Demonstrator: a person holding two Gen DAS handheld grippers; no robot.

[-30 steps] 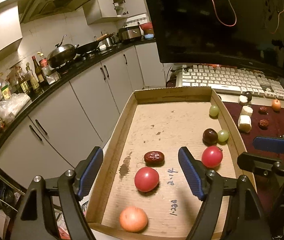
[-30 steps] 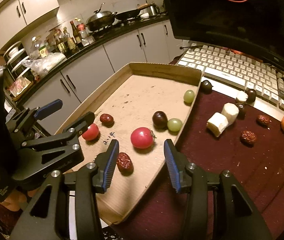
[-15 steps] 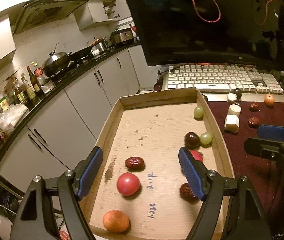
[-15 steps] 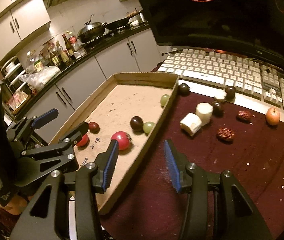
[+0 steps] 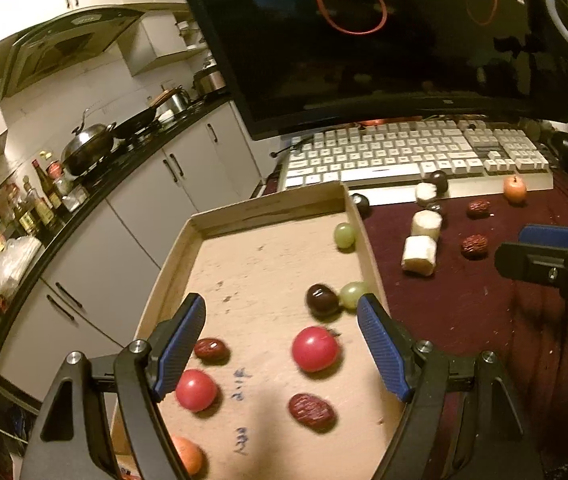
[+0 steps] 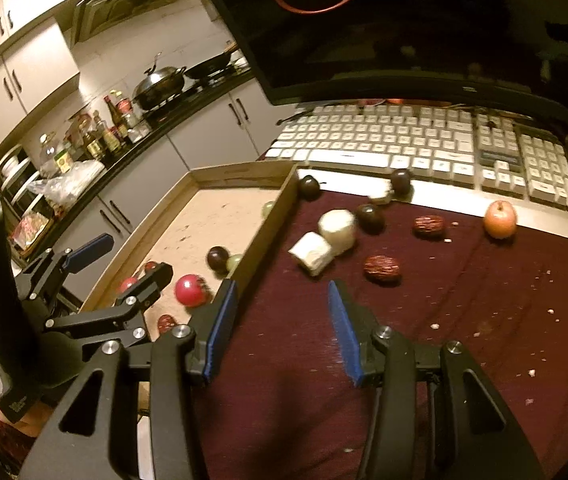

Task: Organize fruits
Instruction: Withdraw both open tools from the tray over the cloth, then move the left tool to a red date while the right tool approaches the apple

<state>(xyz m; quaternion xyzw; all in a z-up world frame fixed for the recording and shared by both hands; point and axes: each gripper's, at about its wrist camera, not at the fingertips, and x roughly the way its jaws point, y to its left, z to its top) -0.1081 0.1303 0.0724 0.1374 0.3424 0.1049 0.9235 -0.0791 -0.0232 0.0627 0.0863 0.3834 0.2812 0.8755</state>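
Both the left gripper (image 5: 282,344) and the right gripper (image 6: 280,330) were held spread and empty, over the cardboard tray (image 5: 272,210) and the bench (image 6: 464,320).

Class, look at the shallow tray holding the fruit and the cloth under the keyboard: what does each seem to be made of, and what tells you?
Tray: probably cardboard, matte tan, with folded walls, stains and pen marks. Cloth: seemingly a dark red woven fabric, dull, creased and dotted with crumbs.
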